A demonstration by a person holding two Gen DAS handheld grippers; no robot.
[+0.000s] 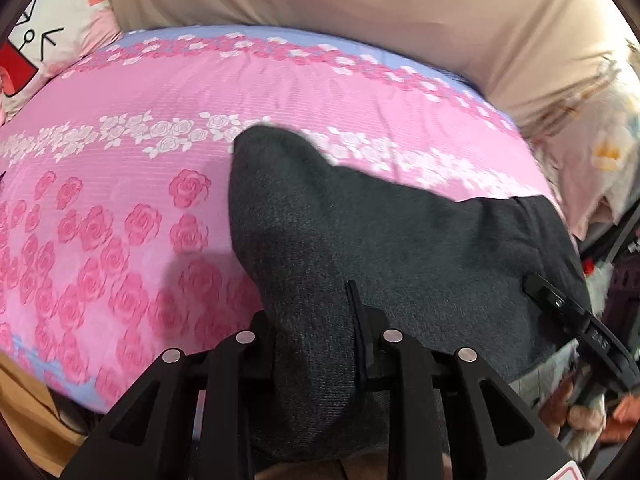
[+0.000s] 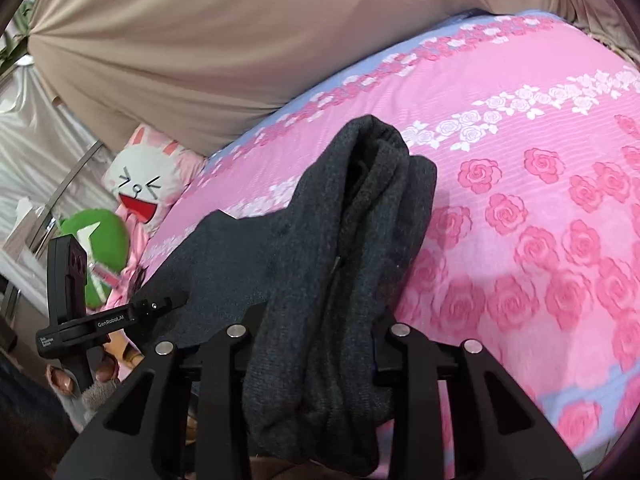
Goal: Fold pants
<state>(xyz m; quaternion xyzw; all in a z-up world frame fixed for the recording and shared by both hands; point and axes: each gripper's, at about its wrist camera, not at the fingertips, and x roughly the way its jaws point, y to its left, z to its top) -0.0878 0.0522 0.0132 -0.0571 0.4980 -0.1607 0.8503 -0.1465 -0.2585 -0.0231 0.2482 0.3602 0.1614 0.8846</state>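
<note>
The dark grey pants (image 1: 360,240) hang bunched between my two grippers, lifted just above the pink rose-print bedspread (image 1: 120,208). My left gripper (image 1: 316,344) is pinching a thick fold of the fabric — the cloth fills the gap between its fingers and drapes down over them toward the camera. My right gripper (image 2: 320,344) is clamped on another gathered fold the same way, with the pants (image 2: 352,220) rising away from it in a rumpled ridge toward the far side of the bed. From the right wrist view I can see the left gripper off to the left, its fingertip resting against the fabric's edge. Further out, a white-and-pink bunny cushion (image 2: 140,184) and a green plush (image 2: 104,240) lie at the far left, below a beige fabric wall (image 2: 200,60). Both grippers' fingertips are buried in cloth, and the pants' waistband and legs are hard to tell apart. The lower edge of the garment is cut off behind the gripper frames.
</note>
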